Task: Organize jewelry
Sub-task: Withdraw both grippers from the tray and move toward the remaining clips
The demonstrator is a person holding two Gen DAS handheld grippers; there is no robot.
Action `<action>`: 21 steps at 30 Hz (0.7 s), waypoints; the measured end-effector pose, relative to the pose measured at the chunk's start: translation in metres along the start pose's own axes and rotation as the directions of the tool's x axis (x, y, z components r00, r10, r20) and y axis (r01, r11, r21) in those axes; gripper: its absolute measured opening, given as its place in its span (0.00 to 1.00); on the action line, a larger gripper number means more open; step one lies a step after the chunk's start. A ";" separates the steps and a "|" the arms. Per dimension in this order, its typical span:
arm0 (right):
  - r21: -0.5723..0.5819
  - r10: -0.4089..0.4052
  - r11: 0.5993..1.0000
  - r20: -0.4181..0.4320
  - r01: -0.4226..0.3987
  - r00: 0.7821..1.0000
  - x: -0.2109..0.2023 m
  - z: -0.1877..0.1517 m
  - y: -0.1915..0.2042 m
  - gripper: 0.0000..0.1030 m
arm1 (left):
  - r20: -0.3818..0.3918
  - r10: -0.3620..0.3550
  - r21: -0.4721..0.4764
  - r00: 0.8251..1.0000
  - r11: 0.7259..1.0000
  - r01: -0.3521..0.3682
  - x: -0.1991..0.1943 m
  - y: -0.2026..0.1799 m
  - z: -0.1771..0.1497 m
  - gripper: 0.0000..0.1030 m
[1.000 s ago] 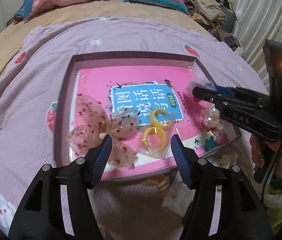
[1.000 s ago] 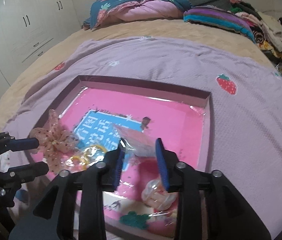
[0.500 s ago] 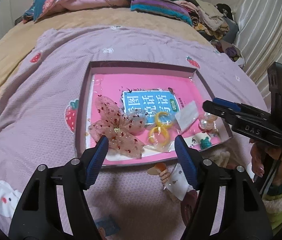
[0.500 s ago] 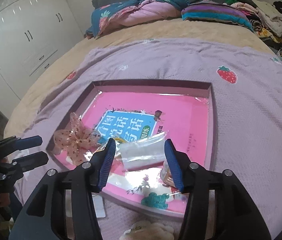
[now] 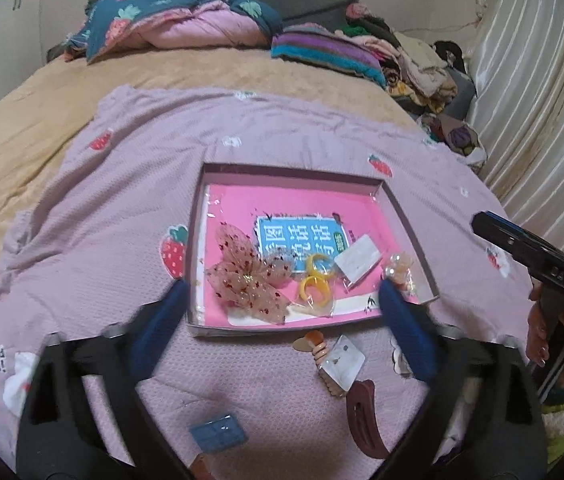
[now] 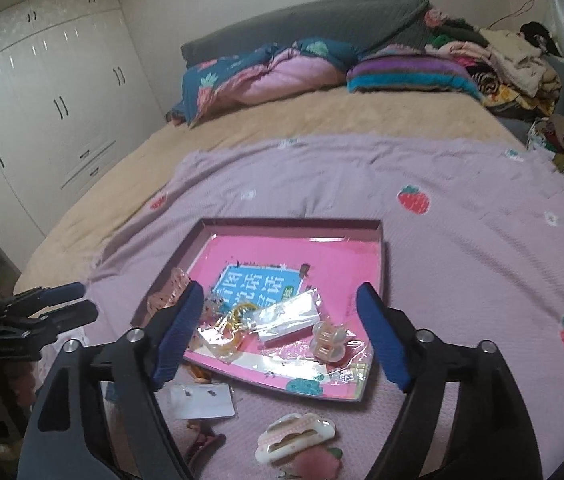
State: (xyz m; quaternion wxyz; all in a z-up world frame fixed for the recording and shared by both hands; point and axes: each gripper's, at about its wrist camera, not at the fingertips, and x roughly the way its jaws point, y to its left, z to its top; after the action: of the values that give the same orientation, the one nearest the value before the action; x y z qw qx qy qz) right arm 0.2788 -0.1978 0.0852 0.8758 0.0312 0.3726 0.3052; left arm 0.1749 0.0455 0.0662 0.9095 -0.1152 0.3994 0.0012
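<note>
1. a shallow tray (image 5: 198, 240) with a pink printed floor lies on the lilac strawberry blanket (image 5: 82, 208) spread over the bed.
2. in the tray, left to right along its near edge: a sheer pink bow (image 5: 248, 280) dotted red, two yellow rings (image 5: 313, 280) in clear wrap, a small clear packet with a white card (image 5: 357, 258), and a pearly clip in plastic (image 5: 397, 268) near the right wall.
3. a teal flower piece (image 6: 305, 386) sits in the tray's near right corner.
4. on the blanket just outside the tray's near edge lie a carded earring packet (image 5: 339, 362), a brown claw clip (image 5: 363, 420), a blue card (image 5: 218, 432) and a white-and-pink clip (image 6: 295, 436).
5. left gripper (image 5: 282, 320): jaws have just been opening and stand spread wide, nothing between the pads; bow and rings lie beyond the tips, inside the tray.
6. right gripper (image 6: 282, 336): jaws have just been opening, spread, pinching nothing; the white-card packet lies flat in the tray between and beyond its tips, clear of both pads.
</note>
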 end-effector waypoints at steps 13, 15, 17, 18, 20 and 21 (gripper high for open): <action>-0.016 -0.006 1.000 0.126 0.008 0.992 -0.071 -0.001 0.016 0.84 | 0.091 -0.019 -0.010 0.996 1.000 0.020 -0.047 -0.003 -0.004 0.91; -0.021 -0.005 1.000 0.141 0.008 0.990 -0.080 -0.003 0.018 0.84 | 0.098 -0.017 -0.011 0.995 1.000 0.019 -0.051 -0.004 -0.007 0.91; -0.024 -0.003 1.000 0.151 0.007 0.989 -0.087 -0.006 0.021 0.84 | 0.104 -0.020 -0.010 0.994 1.000 0.021 -0.055 -0.005 -0.010 0.91; -0.026 -0.003 1.000 0.154 0.007 0.988 -0.089 -0.008 0.022 0.84 | 0.105 -0.020 -0.009 0.994 1.000 0.021 -0.057 -0.006 -0.012 0.91; -0.028 -0.001 1.000 0.160 0.006 0.987 -0.095 -0.011 0.024 0.85 | 0.108 -0.022 -0.003 0.994 1.000 0.023 -0.060 -0.007 -0.015 0.91; -0.030 -0.001 1.000 0.161 0.005 0.987 -0.098 -0.014 0.024 0.85 | 0.110 -0.023 0.000 0.994 1.000 0.023 -0.061 -0.008 -0.017 0.91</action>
State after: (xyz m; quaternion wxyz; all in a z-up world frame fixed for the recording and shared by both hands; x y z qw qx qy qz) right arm 0.2046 -0.2350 0.1438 0.9039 0.0421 0.2958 0.3059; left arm 0.1216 0.0397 0.1011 0.9300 -0.1200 0.3474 -0.0026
